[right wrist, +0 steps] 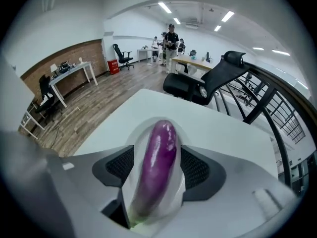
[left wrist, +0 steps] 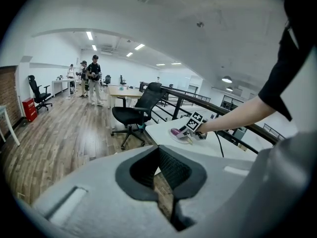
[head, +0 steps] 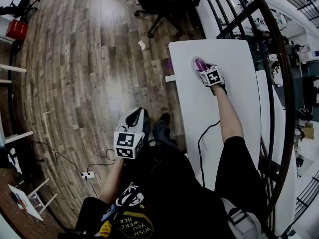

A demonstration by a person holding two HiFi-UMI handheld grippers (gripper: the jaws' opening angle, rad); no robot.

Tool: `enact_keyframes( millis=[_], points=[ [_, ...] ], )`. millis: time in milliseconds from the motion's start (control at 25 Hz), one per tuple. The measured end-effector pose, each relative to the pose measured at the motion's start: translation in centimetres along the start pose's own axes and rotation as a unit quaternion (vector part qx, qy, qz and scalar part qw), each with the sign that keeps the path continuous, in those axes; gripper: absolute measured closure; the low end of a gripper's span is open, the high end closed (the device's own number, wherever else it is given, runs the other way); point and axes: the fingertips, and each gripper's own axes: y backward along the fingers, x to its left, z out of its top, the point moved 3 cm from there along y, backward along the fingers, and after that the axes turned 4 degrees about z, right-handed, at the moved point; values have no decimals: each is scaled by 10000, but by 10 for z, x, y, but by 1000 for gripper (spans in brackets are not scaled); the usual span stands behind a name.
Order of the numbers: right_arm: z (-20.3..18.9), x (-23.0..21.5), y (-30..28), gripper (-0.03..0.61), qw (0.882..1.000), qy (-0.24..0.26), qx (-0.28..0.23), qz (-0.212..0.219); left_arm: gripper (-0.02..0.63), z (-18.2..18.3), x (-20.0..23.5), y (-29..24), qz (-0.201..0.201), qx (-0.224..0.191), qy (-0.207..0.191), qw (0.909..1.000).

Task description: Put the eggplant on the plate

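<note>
A purple eggplant (right wrist: 158,157) lies lengthwise on a small white plate (right wrist: 181,188) on the white table (head: 214,103). My right gripper (right wrist: 157,170) points steeply down over it. Its jaws stand wide on either side of the eggplant, and slivers of plate show between the eggplant and the pads (right wrist: 198,168), so it is open. In the head view the eggplant (head: 200,63) and the right gripper (head: 203,69) are at the table's far end. My left gripper (head: 135,117) hangs over the wooden floor, left of the table. A narrow gap shows between its jaws (left wrist: 161,177), with nothing in it.
A black office chair (head: 162,1) stands beyond the table's far end. A black railing (head: 271,59) curves along the table's right side. A black cable (head: 200,143) runs across the table toward me. Some people stand far off in the room (left wrist: 94,78).
</note>
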Motion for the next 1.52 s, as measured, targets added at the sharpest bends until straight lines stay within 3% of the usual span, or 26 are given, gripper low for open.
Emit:
enact_keyframes(
  millis=[160, 320, 400, 560, 720, 960, 1240, 1520],
  points=[
    [54, 1, 42, 272, 9968, -338, -725, 58, 609, 42, 10, -9, -263, 29, -83, 9996],
    [61, 22, 114, 290, 9790, -880, -1837, 26, 607, 66, -7, -15, -596, -116, -338, 9976],
    [50, 47, 152, 296, 9644, -1167, -2373, -5, 608, 71, -18, -18, -759, -233, -465, 9958],
    [27, 120, 229, 387, 9260, -1663, -3380, -252, 609, 85, -37, -14, -1126, -585, -722, 9893],
    [15, 197, 295, 416, 8877, -2055, -4066, -672, 609, 105, -53, 4, -1622, -1014, -1044, 9760],
    [16, 281, 342, 575, 8519, -2357, -4322, -1785, 609, 115, -55, 34, -2348, -1391, -1433, 9513],
    [29, 366, 364, 577, 8460, -2427, -4238, -2142, 608, 95, -40, 87, -2816, -1378, -1395, 9393],
    [9, 415, 369, 577, 8367, -2617, -4347, -2060, 609, 72, -38, 127, -2784, -1540, -1472, 9366]
  ],
)
